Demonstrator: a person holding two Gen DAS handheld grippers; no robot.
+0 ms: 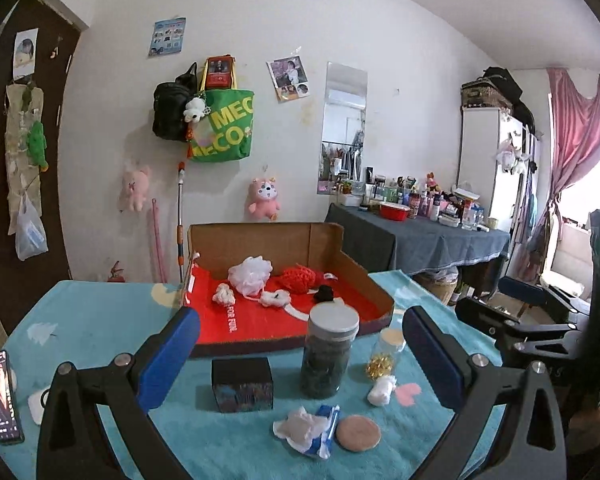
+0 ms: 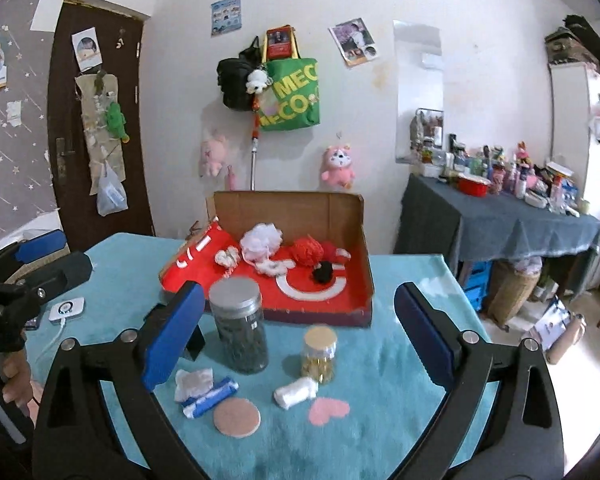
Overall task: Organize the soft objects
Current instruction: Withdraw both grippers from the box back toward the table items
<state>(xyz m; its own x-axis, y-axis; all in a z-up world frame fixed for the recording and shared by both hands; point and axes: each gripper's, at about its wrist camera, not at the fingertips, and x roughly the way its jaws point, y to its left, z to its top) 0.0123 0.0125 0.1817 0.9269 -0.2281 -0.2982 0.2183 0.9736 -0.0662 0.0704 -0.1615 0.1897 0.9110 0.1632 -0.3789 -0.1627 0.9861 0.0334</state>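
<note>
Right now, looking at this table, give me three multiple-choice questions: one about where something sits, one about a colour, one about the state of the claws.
1. Where is the white mesh puff?
A. inside the cardboard box
B. beside the phone
C. on the big jar

2. What colour is the big jar's lid?
A. red
B. silver-grey
C. green

3. How are the left claw and right claw?
A. both shut on cloth
B. one open, one shut
C. both open, holding nothing

Answers: 1 A, it lies on the box's red lining; 2 B, the cap looks metallic grey; 3 C, each view shows spread blue pads, nothing between.
</note>
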